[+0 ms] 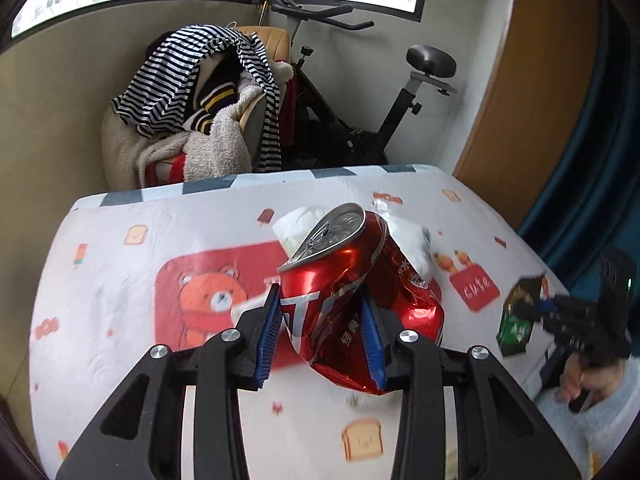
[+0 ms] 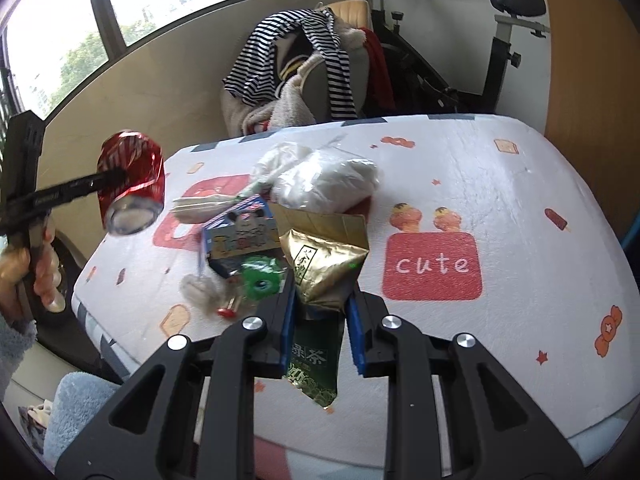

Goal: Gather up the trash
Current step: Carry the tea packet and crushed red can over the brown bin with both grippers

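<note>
My left gripper is shut on a crushed red soda can, held above the table; the can also shows at the left of the right wrist view. My right gripper is shut on a gold and green tea packet, lifted over the table; that packet appears at the right of the left wrist view. More trash lies on the printed tablecloth: a white plastic bag, a blue carton, a green round wrapper and a clear wrapper.
Beyond the table's far edge stands a chair heaped with striped and fleecy clothes, and an exercise bike is to its right. A wooden panel rises at the right. A person's hand holds the left gripper's handle.
</note>
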`<state>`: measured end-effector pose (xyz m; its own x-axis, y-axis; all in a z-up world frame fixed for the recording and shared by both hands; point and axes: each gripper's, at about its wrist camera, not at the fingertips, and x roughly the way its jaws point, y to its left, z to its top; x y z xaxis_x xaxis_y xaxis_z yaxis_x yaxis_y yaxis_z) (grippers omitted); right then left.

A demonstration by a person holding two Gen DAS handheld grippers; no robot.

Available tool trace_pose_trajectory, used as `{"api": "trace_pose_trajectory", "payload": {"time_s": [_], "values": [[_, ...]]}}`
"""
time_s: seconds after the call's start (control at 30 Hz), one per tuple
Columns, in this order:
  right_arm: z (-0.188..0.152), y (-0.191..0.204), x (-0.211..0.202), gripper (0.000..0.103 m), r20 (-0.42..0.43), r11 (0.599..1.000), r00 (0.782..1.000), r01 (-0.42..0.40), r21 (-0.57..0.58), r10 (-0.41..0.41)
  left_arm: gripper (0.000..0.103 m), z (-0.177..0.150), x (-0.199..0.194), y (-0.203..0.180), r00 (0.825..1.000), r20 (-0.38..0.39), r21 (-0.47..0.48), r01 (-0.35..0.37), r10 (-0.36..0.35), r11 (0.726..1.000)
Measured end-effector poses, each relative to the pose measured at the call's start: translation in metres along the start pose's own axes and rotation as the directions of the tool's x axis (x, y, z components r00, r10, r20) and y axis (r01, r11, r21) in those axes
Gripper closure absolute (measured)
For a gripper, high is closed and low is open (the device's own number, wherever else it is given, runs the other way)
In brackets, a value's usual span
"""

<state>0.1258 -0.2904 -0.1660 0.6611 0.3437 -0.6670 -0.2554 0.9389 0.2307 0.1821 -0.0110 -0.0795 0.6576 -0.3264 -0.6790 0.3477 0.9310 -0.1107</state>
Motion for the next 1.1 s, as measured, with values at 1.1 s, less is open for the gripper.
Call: {"api": "trace_pose_trajectory", "payload": {"time_s": [1.1], "values": [[-0.11,0.099,-0.046,0.078,-0.141,0.975,0.978,-0.173,-0.136,0.154,0.067,-0.172,-0.13,-0.045,0.999,0.014,-0.044,0.033,-0.032,0.998]]}}
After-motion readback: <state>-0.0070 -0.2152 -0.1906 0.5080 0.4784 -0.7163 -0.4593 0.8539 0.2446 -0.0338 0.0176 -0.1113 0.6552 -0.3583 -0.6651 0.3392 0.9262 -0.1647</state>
